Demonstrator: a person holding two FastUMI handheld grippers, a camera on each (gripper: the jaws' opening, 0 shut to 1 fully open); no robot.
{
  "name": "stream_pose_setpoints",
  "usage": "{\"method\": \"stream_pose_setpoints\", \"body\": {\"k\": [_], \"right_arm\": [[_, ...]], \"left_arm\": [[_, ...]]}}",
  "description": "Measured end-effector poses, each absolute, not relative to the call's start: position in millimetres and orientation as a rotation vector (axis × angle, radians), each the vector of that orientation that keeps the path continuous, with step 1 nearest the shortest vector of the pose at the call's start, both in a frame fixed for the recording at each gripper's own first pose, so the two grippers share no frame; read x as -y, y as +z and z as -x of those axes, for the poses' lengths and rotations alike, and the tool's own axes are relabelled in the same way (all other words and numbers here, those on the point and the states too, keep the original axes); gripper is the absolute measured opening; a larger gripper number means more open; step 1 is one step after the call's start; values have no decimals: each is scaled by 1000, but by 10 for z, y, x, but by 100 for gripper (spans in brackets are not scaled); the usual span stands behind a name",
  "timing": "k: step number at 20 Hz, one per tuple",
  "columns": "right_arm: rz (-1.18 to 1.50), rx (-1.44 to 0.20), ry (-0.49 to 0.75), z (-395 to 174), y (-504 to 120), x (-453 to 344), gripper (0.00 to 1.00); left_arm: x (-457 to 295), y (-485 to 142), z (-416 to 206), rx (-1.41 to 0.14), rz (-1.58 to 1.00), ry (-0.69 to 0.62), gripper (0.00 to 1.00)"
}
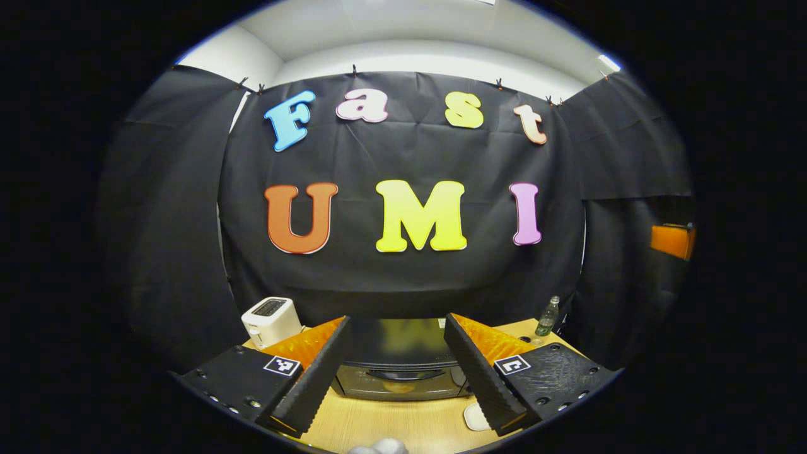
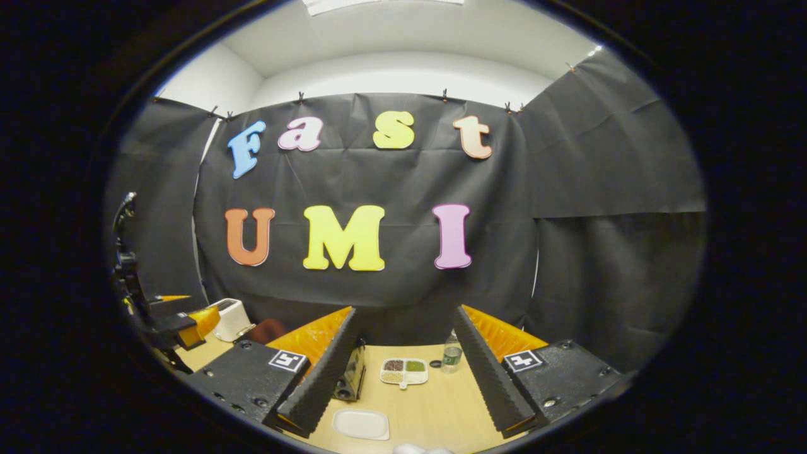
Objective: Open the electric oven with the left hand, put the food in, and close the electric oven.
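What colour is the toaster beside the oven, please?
White, clearest in the left gripper view: toaster.

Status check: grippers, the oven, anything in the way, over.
Left gripper open, facing the oven, door shut. Right gripper open, empty, over the table. White plate lies in front of it.

on the desk (image 2: 435,410) the oven (image 2: 353,375) sits left, the toaster (image 2: 230,318) behind it, the bottle (image 2: 451,354) near the back edge.

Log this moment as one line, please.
phase: start | electric oven: door closed | left gripper: open, facing oven | right gripper: open, empty | white plate: on table
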State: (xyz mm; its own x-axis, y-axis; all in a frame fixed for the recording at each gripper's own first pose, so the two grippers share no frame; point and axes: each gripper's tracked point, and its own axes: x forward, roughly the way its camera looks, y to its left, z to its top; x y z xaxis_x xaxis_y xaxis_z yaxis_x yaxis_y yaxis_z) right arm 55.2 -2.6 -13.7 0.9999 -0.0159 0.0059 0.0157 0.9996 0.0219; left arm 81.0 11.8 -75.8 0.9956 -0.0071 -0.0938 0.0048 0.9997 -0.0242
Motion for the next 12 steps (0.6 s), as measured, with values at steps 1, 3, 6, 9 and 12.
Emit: {"method": "stream_pose_setpoints", "body": {"k": [1,3,6,9,12], "right_arm": [[-25,9,-13,-533,-99,6,97],[-25,9,-11,-493,-58,-17,99],[-10,8,-11,-447,-20,-52,97],[-12,4,-11,-396,-60,-149,97],[-20,1,-17,-358,-59,-145,98]], "left_arm": [[-129,-642,-722,-81,34,-7,96],[-164,-467,-583,-59,50,-4,96],[-247,-330,-427,-48,44,17,96],[-240,-248,-325,-36,44,13,95],[-211,-157,-281,-20,40,-1,95]]}}
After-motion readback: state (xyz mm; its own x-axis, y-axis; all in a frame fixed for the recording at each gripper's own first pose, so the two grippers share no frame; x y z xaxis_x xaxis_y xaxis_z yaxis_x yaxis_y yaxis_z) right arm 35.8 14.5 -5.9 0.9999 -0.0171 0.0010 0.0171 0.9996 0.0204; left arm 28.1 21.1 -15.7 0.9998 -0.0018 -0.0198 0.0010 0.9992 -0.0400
